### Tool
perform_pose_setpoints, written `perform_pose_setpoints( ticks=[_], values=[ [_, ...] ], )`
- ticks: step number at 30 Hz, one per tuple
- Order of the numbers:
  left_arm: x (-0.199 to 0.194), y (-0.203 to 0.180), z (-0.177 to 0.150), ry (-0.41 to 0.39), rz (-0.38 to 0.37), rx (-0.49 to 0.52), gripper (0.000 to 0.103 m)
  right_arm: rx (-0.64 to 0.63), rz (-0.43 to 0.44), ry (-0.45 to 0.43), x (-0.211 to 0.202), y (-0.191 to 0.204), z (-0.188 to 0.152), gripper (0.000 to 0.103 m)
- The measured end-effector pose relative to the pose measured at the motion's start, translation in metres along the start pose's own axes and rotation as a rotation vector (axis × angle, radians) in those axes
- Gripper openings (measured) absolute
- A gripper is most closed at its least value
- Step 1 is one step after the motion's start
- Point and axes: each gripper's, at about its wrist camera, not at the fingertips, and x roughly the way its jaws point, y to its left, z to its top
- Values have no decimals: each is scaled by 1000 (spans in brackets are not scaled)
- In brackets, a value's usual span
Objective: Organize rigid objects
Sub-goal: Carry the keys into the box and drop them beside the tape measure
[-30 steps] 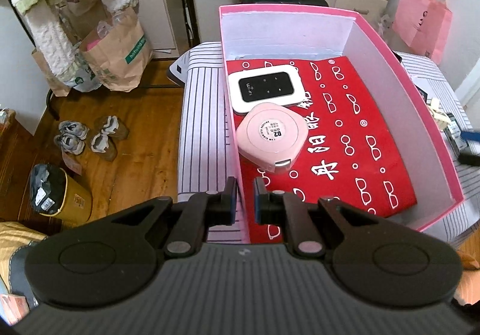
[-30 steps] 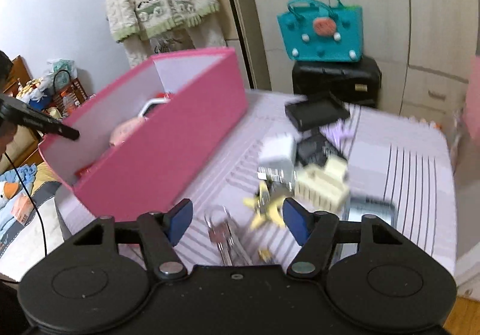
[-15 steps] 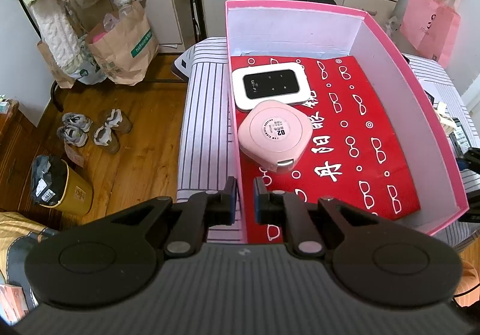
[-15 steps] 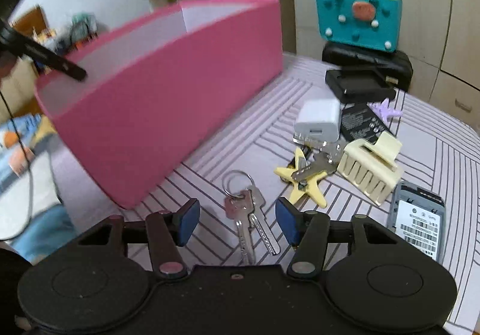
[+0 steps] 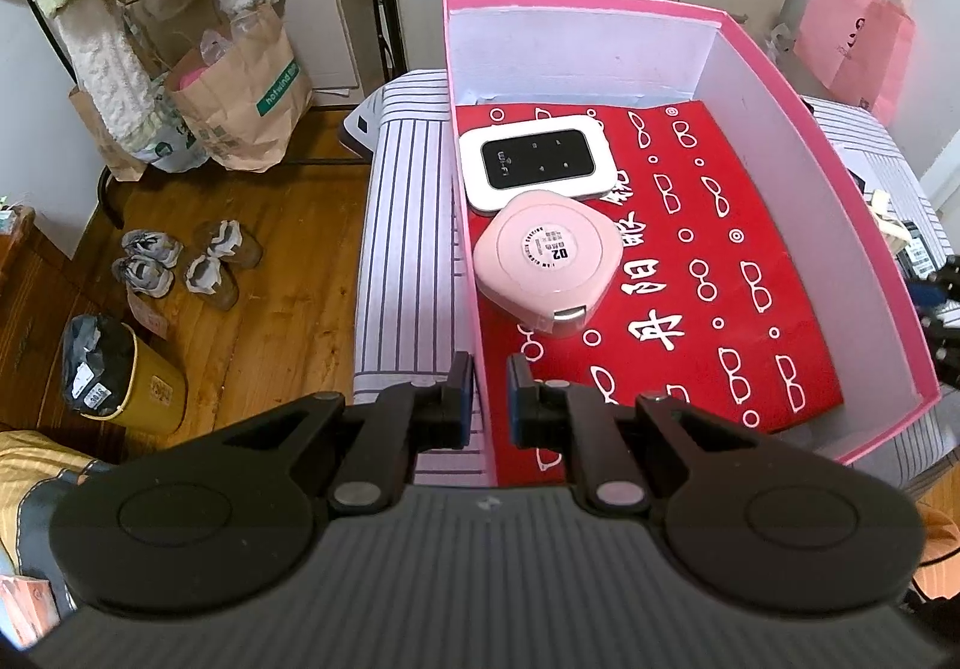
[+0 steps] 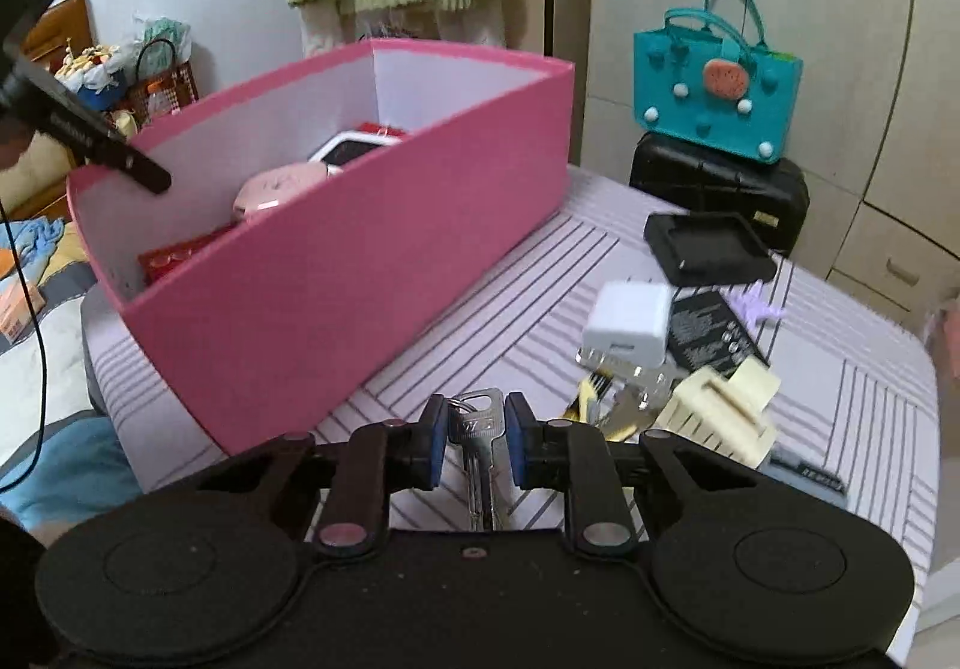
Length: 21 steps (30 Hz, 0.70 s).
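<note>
Keys (image 6: 478,432) between right hand-held gripper (image 6: 477,444) pads, striped tablecloth (image 6: 492,285), pink box (image 6: 336,273) beside.

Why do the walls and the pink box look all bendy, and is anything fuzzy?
Left wrist view: the fisheye lens bows the pink box and the striped tablecloth outward, yet everything is sharp, with a faint pink glow at the right edge. Right wrist view: the cupboard doors curve, the corners go dark, and the white charger looks slightly smeared.
</note>
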Motion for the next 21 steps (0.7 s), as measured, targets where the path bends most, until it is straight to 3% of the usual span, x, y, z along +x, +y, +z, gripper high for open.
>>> perform_pose_setpoints(
  ticks=[12, 21],
  values=[
    [5, 4, -4, -8, -33, 4, 11, -67, -28, -77, -38, 5, 70, 24],
    [5, 7, -6, -21, -60, 22, 11, -128, -13, -195, -62, 24, 130, 24]
  ],
)
